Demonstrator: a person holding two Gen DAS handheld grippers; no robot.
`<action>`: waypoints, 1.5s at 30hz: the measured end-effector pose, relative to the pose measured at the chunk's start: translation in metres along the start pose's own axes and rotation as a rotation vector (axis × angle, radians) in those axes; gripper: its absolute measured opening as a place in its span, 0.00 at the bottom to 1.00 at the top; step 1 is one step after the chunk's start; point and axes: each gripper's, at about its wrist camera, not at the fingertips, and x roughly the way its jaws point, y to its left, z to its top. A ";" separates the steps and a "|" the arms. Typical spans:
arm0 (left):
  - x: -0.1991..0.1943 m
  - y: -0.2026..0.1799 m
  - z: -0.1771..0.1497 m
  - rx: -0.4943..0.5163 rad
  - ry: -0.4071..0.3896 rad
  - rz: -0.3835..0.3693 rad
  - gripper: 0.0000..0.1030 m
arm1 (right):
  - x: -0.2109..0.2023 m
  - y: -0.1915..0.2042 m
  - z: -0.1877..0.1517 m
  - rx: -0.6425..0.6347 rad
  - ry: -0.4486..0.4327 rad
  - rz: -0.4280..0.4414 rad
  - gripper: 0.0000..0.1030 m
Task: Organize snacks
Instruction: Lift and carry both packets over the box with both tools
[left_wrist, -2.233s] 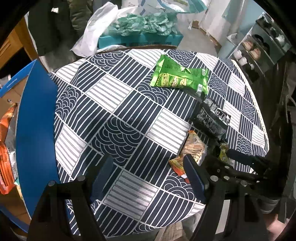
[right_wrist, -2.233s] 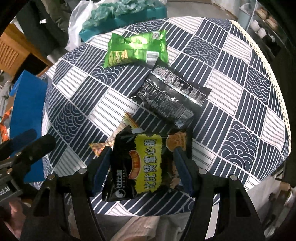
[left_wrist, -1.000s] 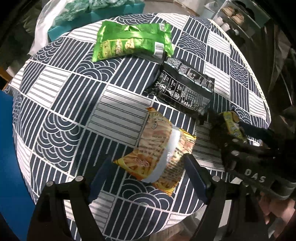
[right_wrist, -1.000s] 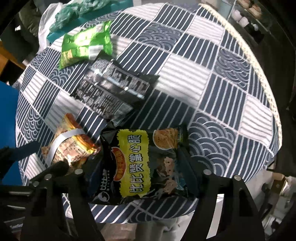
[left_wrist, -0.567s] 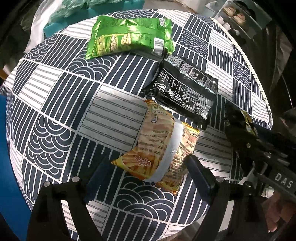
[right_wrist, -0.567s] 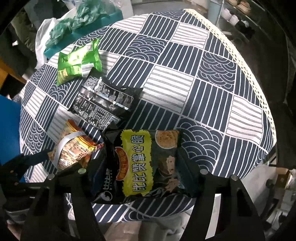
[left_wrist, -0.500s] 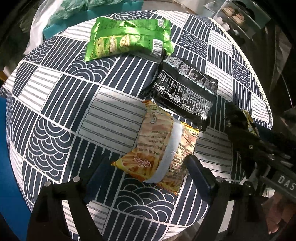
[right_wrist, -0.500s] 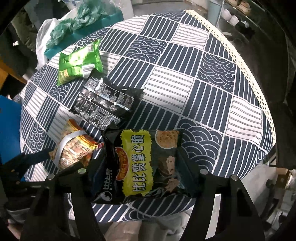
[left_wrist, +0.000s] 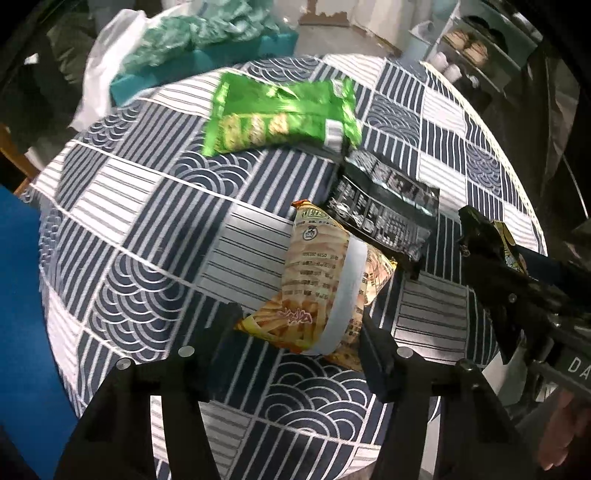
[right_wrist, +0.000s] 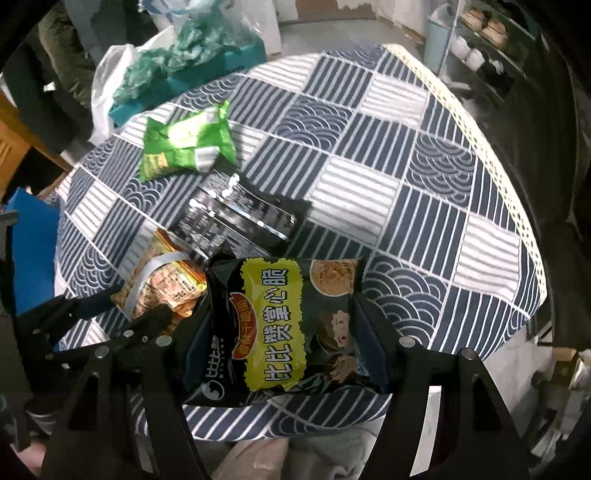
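Note:
My right gripper (right_wrist: 282, 332) is shut on a black and yellow snack bag (right_wrist: 284, 321), held above the table's near edge. In the left wrist view that bag (left_wrist: 495, 243) shows at the right. My left gripper (left_wrist: 295, 332) is open, its fingers on either side of the near end of an orange snack bag with a white band (left_wrist: 325, 291), which lies on the table. The orange bag also shows in the right wrist view (right_wrist: 162, 280). A black bag (left_wrist: 384, 206) and a green bag (left_wrist: 280, 114) lie farther back.
The round table has a navy and white patterned cloth (left_wrist: 140, 206). A blue box wall (left_wrist: 18, 314) stands at the left. A teal box with green packets (right_wrist: 192, 55) and a white plastic bag (left_wrist: 103, 85) sit beyond the table. A shelf (right_wrist: 480, 37) stands at the back right.
My left gripper has come closer to the orange bag, its fingers now beside the bag's near end. My right gripper still holds the black and yellow bag and has shifted slightly.

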 end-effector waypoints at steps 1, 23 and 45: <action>-0.005 0.002 0.000 -0.008 -0.008 0.002 0.59 | -0.003 0.003 0.001 -0.008 -0.008 0.001 0.67; -0.127 0.083 -0.022 -0.161 -0.218 0.087 0.59 | -0.072 0.092 0.012 -0.174 -0.159 0.130 0.67; -0.199 0.167 -0.069 -0.302 -0.348 0.107 0.59 | -0.095 0.206 0.007 -0.358 -0.192 0.223 0.67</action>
